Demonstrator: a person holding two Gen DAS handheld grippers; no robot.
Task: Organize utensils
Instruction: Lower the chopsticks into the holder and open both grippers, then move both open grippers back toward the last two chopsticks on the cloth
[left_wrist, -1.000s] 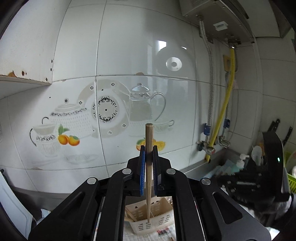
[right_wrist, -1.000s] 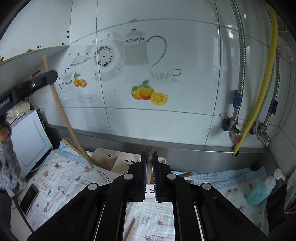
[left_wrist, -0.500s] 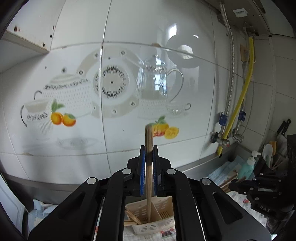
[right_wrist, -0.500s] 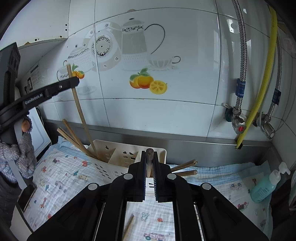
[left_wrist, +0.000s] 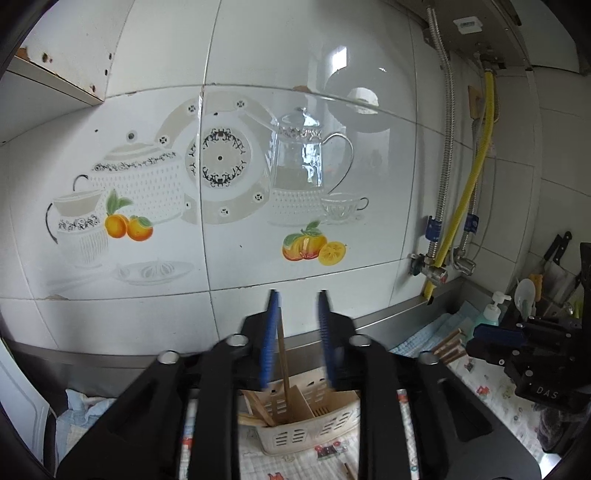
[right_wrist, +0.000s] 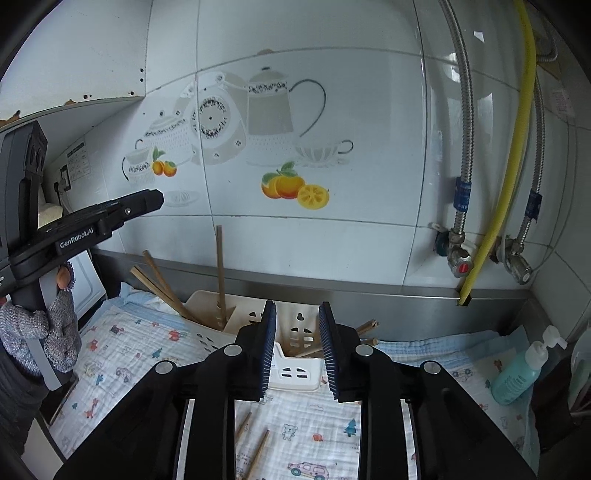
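Observation:
A cream plastic utensil caddy (left_wrist: 314, 428) stands on a printed cloth, also in the right wrist view (right_wrist: 295, 373). My left gripper (left_wrist: 297, 299) is open above it; a wooden chopstick (left_wrist: 283, 365) stands free in the caddy's left compartment, also in the right wrist view (right_wrist: 221, 273). Other chopsticks (right_wrist: 162, 288) lean out of the caddy's left side. My right gripper (right_wrist: 296, 314) is open and empty just in front of the caddy; chopstick ends (right_wrist: 365, 328) stick out of the right compartment. Two loose chopsticks (right_wrist: 255, 446) lie on the cloth.
A tiled wall with teapot pictures rises right behind the caddy. Pipes and a yellow hose (right_wrist: 509, 155) hang at the right. A teal pump bottle (right_wrist: 524, 369) stands at the right. A knife rack with utensils (left_wrist: 546, 284) is at the far right.
Both grippers have opened. The left one let its chopstick drop upright into the caddy; the right one let go of its chopstick too.

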